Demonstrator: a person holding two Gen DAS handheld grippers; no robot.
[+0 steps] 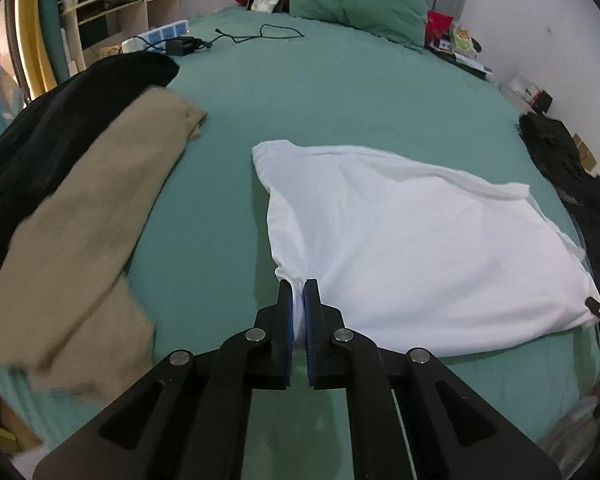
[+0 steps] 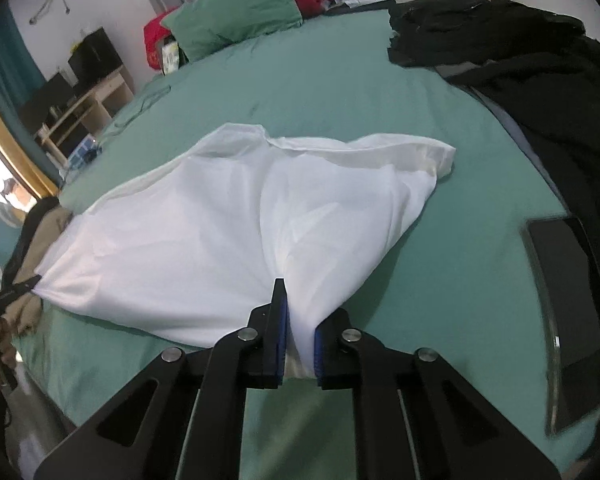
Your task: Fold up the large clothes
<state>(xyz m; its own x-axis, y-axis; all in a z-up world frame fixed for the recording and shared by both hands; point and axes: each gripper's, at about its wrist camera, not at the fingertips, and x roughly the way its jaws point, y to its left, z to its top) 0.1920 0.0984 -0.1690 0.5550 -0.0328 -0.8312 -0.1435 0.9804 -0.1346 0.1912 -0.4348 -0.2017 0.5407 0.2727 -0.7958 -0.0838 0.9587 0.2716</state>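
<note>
A white garment [image 1: 412,236] lies spread on the green bed sheet [image 1: 300,92]. My left gripper [image 1: 299,286] is shut on the garment's near left corner, with cloth bunched between the blue pads. In the right wrist view the same white garment [image 2: 204,224] fills the middle of the bed. My right gripper [image 2: 300,308] is shut on its near right edge, with a fold of white cloth pinched between the fingers. The other gripper's tip shows at the garment's far corner in each view.
A tan garment [image 1: 96,216] and a black one [image 1: 52,120] lie at the bed's left side. A black clothes pile [image 2: 520,64] and a dark tablet-like slab [image 2: 568,280] lie at the right. A green pillow [image 1: 356,0], cable and power strip [image 1: 168,36] lie near the headboard.
</note>
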